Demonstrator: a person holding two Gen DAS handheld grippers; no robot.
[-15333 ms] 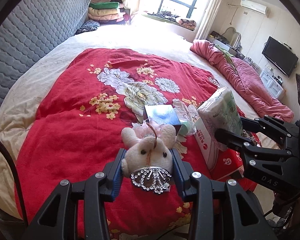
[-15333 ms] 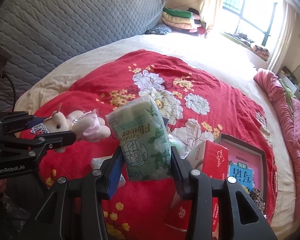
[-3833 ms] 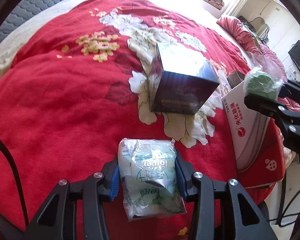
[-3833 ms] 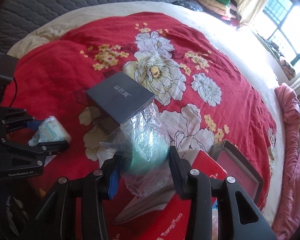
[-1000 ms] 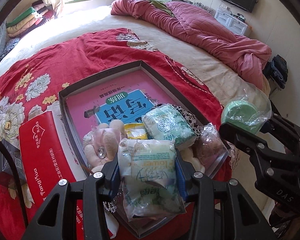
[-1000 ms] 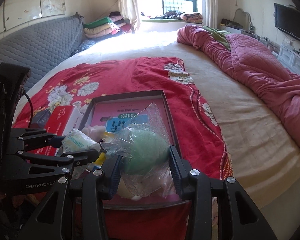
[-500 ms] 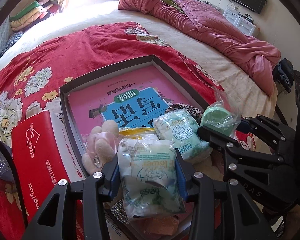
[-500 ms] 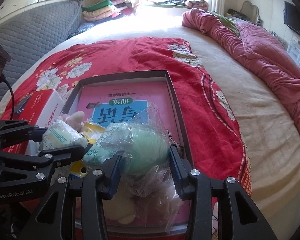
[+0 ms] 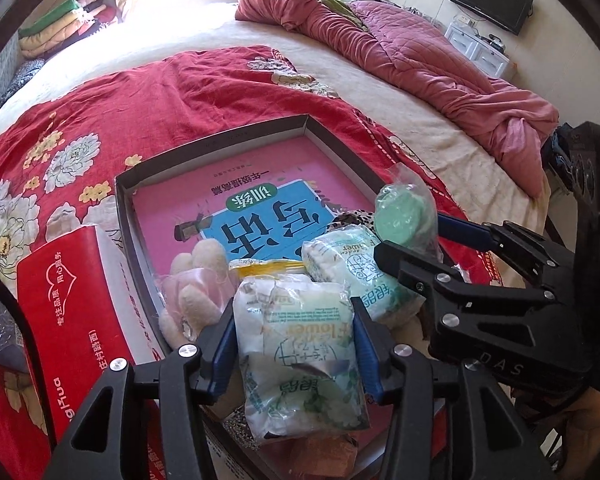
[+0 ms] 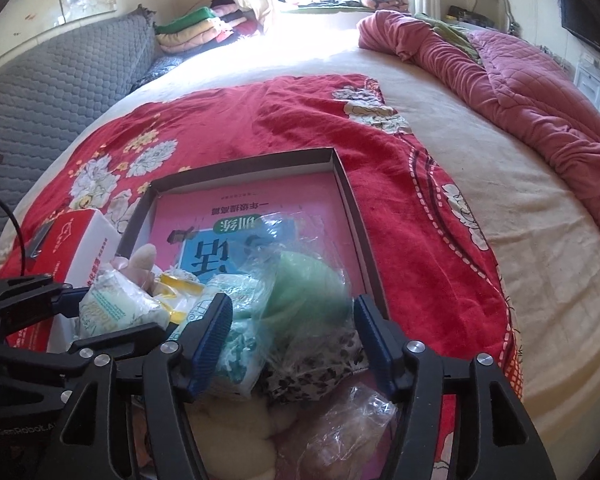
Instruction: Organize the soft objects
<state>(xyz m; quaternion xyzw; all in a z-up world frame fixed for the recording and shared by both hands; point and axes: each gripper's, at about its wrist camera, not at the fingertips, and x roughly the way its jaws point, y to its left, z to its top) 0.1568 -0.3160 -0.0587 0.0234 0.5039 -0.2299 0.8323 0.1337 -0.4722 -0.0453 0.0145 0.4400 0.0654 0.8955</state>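
Tissue pack (image 9: 300, 360) marked "Flower" between opening left hand-held gripper (image 9: 296, 354), right hand-held gripper (image 10: 292, 344) opening, released.

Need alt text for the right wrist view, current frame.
The right gripper, jaws opening, hovers over a shallow dark box on a red floral quilt, a bagged green item loose between its fingers. Tissue packs and a plush toy crowd the box; the left gripper holds a tissue pack.

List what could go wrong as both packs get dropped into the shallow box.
The green bagged item is leaving the opening right gripper near the box wall; it might roll over onto the red blanket. The tissue pack between the opening left gripper pads tops a crowded pile and may slide off.
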